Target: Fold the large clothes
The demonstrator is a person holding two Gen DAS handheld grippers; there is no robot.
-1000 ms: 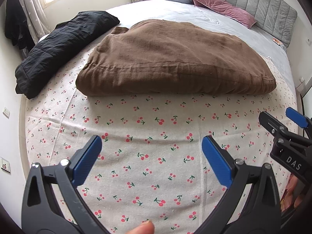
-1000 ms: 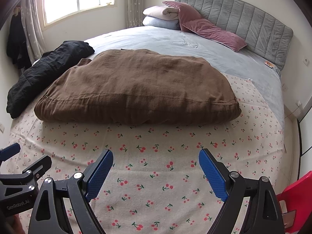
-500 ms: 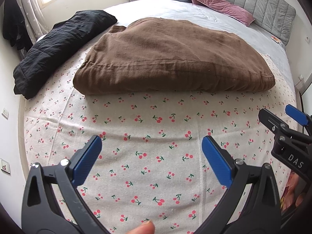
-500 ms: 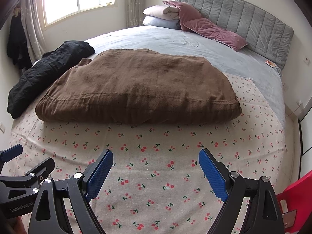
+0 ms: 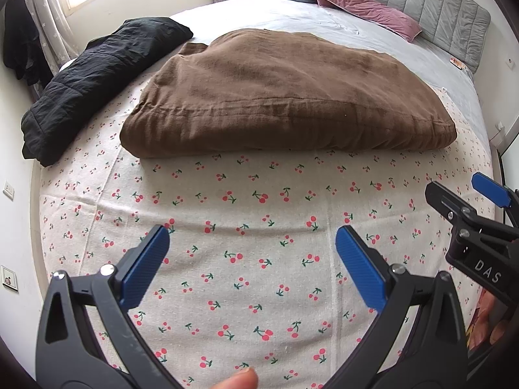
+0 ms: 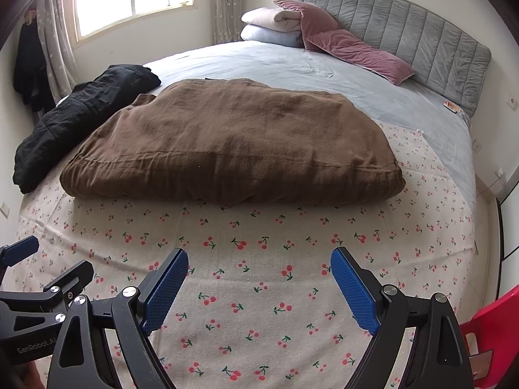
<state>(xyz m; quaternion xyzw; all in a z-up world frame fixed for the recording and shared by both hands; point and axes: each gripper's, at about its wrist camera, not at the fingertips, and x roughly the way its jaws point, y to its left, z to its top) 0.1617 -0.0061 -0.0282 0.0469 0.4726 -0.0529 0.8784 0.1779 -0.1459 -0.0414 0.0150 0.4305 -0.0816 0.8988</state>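
Note:
A large brown garment (image 5: 285, 97) lies folded in a thick flat bundle across the cherry-print sheet (image 5: 246, 227); it also shows in the right wrist view (image 6: 233, 142). My left gripper (image 5: 251, 253) is open and empty, hovering over the sheet in front of the bundle. My right gripper (image 6: 258, 275) is open and empty, also short of the bundle's near edge. The right gripper shows at the right of the left wrist view (image 5: 467, 207), and the left gripper at the left of the right wrist view (image 6: 42, 275).
A black garment (image 5: 97, 74) lies left of the brown one, along the bed's left edge. Pink and white pillows (image 6: 324, 32) rest at the grey headboard (image 6: 421, 45). A red chair (image 6: 496, 324) stands at the bed's near right corner. A wall runs along the left.
Both grippers have stayed open and empty. The left wrist view has shifted slightly, with the brown bundle a little higher in frame. The right view is nearly unchanged.

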